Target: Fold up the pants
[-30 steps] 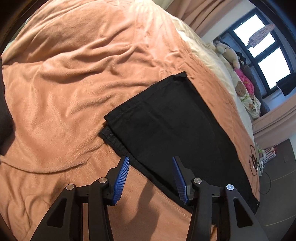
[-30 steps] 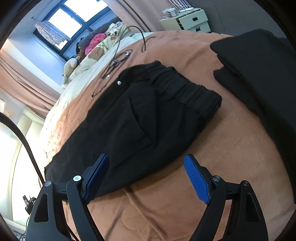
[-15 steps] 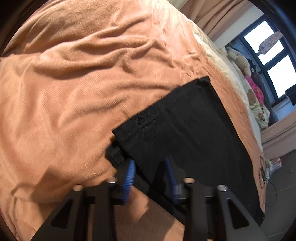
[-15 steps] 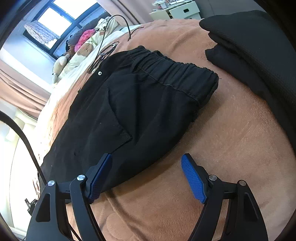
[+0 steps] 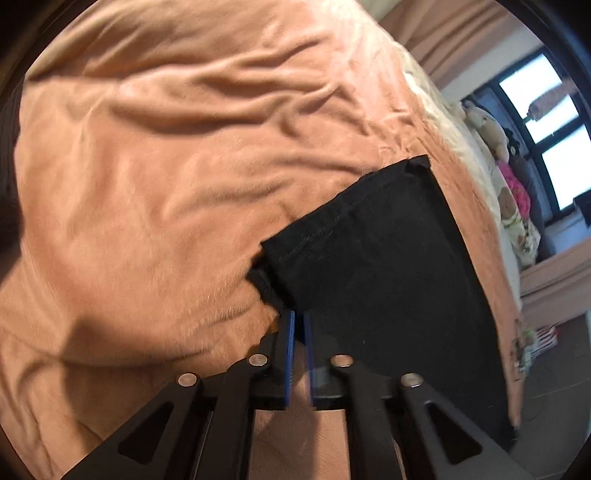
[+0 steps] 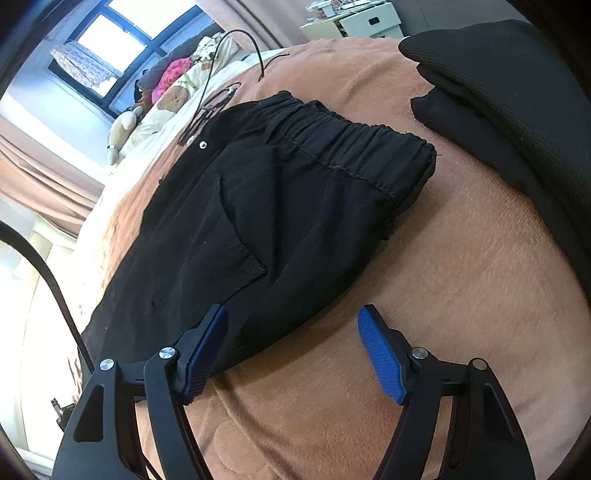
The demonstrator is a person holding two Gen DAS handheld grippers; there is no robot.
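Black pants (image 5: 388, 266) lie flat on an orange-brown blanket (image 5: 147, 166). In the left wrist view their leg hem points up and left, and my left gripper (image 5: 298, 325) is shut on the near edge of that leg, its blue pads pinching the black cloth. In the right wrist view the pants (image 6: 277, 206) show their elastic waistband (image 6: 351, 147) and a pocket. My right gripper (image 6: 292, 310) hovers at the near seat edge with its jaws closing. The left pad is over the cloth, the right pad over the blanket, and neither presses on the pants.
A pile of dark folded clothing (image 6: 498, 92) lies on the blanket to the right of the waistband. Black cables (image 6: 214, 103) lie beyond the pants. Stuffed toys (image 6: 166, 96) sit by the window, and a white drawer cabinet (image 6: 365, 20) stands past the bed.
My left gripper sank to the leg edge and its jaws came together on the cloth. The right gripper's jaws narrowed a little, and the waistband looms slightly larger.
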